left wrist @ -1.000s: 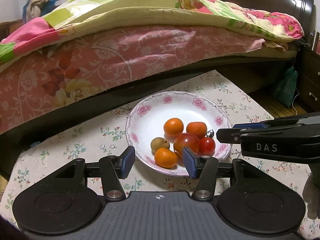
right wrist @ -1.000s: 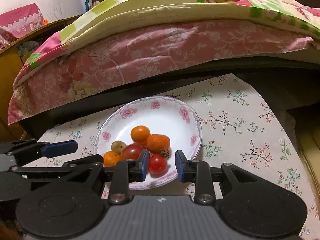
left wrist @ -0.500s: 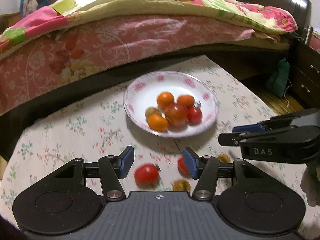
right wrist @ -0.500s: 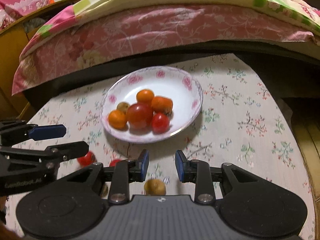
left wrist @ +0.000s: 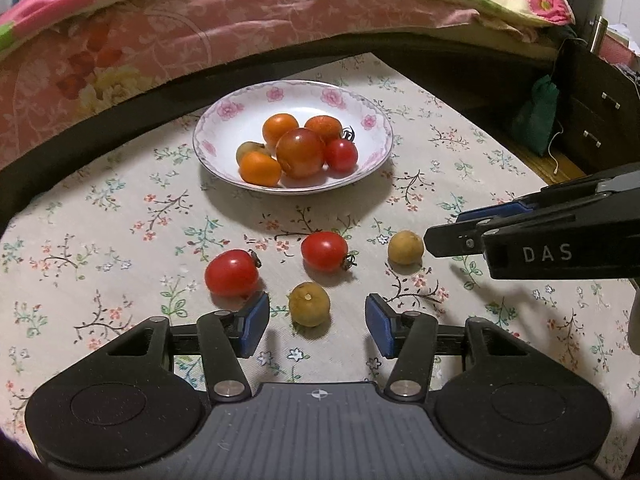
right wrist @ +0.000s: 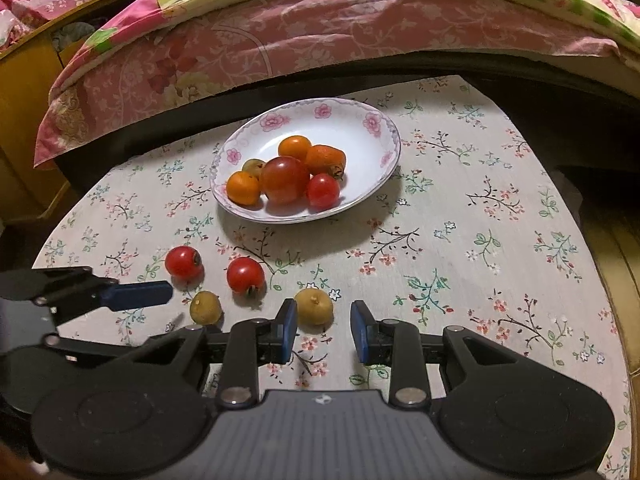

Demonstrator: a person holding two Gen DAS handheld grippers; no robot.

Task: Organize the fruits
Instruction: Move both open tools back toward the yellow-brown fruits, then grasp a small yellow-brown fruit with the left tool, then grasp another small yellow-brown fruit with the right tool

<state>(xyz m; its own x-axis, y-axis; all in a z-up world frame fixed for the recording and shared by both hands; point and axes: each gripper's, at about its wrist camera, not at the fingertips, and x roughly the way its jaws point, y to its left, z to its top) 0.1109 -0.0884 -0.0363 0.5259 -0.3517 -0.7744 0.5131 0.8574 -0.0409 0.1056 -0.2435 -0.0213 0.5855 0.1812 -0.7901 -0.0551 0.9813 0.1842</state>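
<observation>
A white floral plate (left wrist: 248, 98) (right wrist: 362, 114) holds several fruits: oranges, tomatoes and a small brownish one. On the cloth in front of it lie two red tomatoes (left wrist: 232, 273) (left wrist: 324, 250) and two yellow-brown fruits (left wrist: 309, 304) (left wrist: 405, 247). My left gripper (left wrist: 316, 306) is open, and the nearer yellow-brown fruit lies just ahead between its fingertips, untouched. My right gripper (right wrist: 323, 310) has its jaws narrowly apart and empty. The other yellow-brown fruit (right wrist: 314, 306) sits at its tips, beside the left pad. The right gripper's fingers (left wrist: 460, 236) come in from the right of the left wrist view.
The round table wears a flowered cloth (left wrist: 120, 220) and stands against a bed with a pink floral cover (left wrist: 200, 28). A dark cabinet with a green bag (left wrist: 536, 116) is at the right. Yellow wooden furniture (right wrist: 24, 92) is at the left.
Both grippers have drawn back from the plate and tipped downward. The plate now looks farther off, and the loose tomatoes and yellow-brown fruits have come into view near the fingertips.
</observation>
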